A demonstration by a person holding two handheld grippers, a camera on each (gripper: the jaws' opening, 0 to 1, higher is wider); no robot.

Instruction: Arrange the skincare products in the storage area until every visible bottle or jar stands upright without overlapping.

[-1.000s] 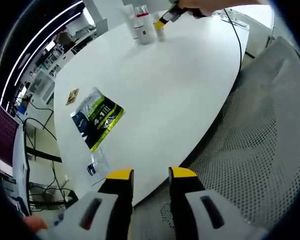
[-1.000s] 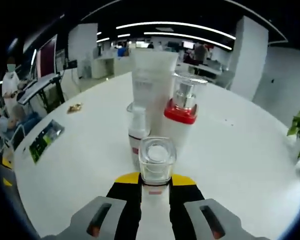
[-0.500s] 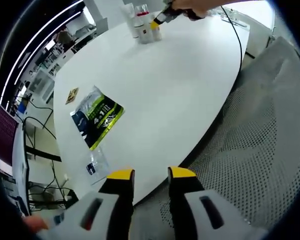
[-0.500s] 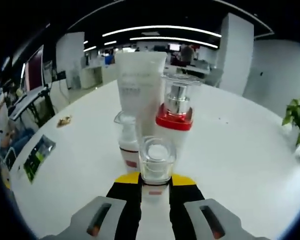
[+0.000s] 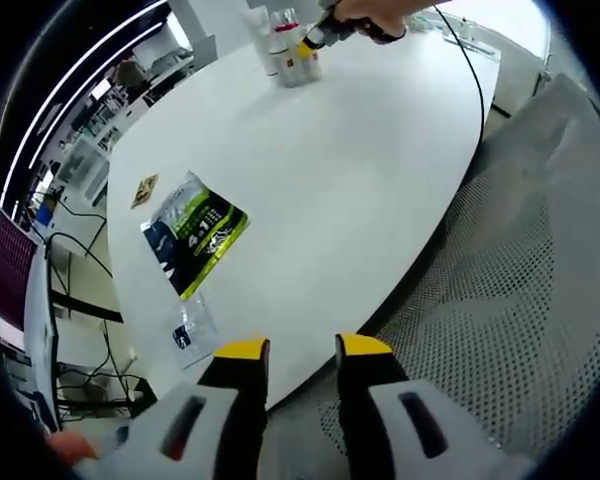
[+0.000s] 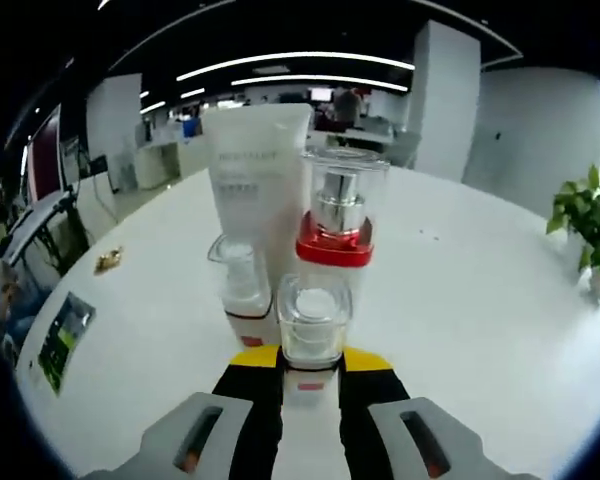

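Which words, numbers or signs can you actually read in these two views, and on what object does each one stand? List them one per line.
"4:1" or similar large white characters: on the green and black packet, only partly legible.
Grey lettering on the white tube: too blurred to read.
Label on the small clear sachet: too small to read.
Small bottle in the right gripper: no readable text.
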